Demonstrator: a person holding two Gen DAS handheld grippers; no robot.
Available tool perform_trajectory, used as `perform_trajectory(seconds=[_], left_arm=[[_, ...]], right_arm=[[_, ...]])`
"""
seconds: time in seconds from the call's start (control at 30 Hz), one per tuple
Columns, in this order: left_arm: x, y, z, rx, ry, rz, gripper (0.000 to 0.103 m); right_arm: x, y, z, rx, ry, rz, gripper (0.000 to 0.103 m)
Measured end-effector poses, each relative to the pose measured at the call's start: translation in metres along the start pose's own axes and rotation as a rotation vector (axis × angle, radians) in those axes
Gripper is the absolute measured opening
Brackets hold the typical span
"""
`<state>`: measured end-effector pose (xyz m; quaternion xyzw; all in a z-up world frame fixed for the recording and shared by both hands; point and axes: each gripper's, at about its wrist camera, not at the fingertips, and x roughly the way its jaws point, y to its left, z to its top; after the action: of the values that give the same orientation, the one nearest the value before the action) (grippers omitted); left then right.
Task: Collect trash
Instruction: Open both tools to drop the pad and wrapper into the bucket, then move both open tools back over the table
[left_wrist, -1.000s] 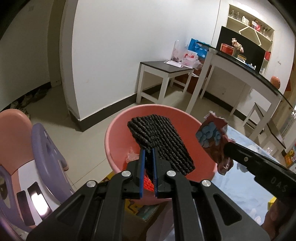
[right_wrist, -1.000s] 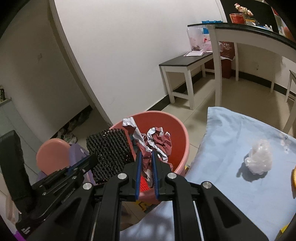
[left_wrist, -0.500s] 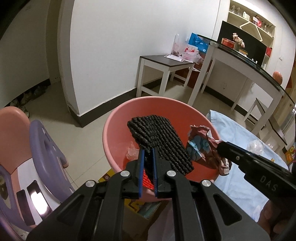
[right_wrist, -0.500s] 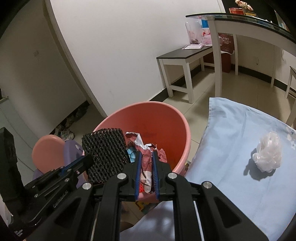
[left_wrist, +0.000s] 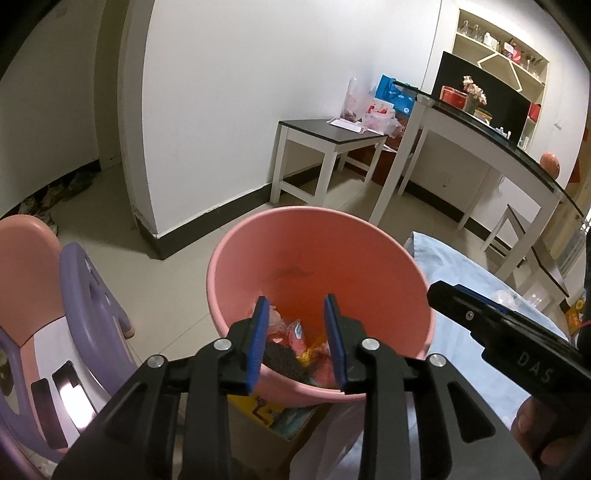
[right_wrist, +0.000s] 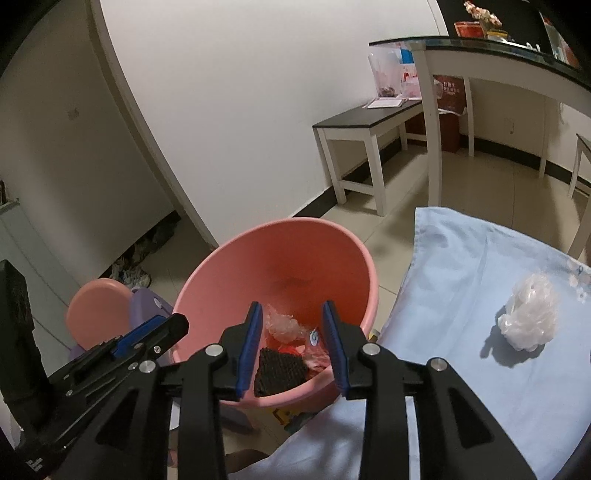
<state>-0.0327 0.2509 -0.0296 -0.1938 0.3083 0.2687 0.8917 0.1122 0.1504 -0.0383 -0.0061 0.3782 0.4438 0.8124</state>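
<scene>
A pink plastic bucket (left_wrist: 236, 258) stands on the floor beside the table; it also shows in the right wrist view (right_wrist: 207, 284). At its bottom lie a black mesh pad (right_wrist: 279, 374), also seen in the left wrist view (left_wrist: 284, 360), clear plastic (right_wrist: 280, 325) and red wrappers (left_wrist: 299, 334). My left gripper (left_wrist: 297, 306) is open and empty above the bucket's near rim. My right gripper (right_wrist: 291, 310) is open and empty over the bucket too. A crumpled white plastic bag (right_wrist: 528, 323) lies on the light blue tablecloth (right_wrist: 461, 295).
A pink and purple child's chair (left_wrist: 48, 295) stands left of the bucket. A small dark-topped white side table (left_wrist: 328, 147) and a glass-topped white counter (left_wrist: 480, 136) stand by the far wall. A cardboard box (left_wrist: 280, 417) sits under the bucket's near side.
Both grippers have opened. The black mesh pad has dropped from my left gripper and the crumpled red wrapper from my right, and both now lie in the bucket.
</scene>
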Motion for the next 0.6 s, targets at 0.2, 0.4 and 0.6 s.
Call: perform_trajectory(seconds=[0.2, 0.4, 0.6], left_arm=[[-0.009, -0.007, 0.000, 0.014, -0.012, -0.021, 0.031], [-0.019, -0.021, -0.002, 0.030, -0.016, -0.069, 0.031], [-0.024, -0.043, -0.008, 0.088, -0.004, -0.137, 0.031]], right_arm=[[-0.014, -0.003, -0.002, 0.000, -0.013, -0.005, 0.035], [-0.036, -0.011, -0.013, -0.001, -0.019, -0.038, 0.041], [-0.059, -0.032, -0.028, 0.025, -0.014, -0.086, 0.042]])
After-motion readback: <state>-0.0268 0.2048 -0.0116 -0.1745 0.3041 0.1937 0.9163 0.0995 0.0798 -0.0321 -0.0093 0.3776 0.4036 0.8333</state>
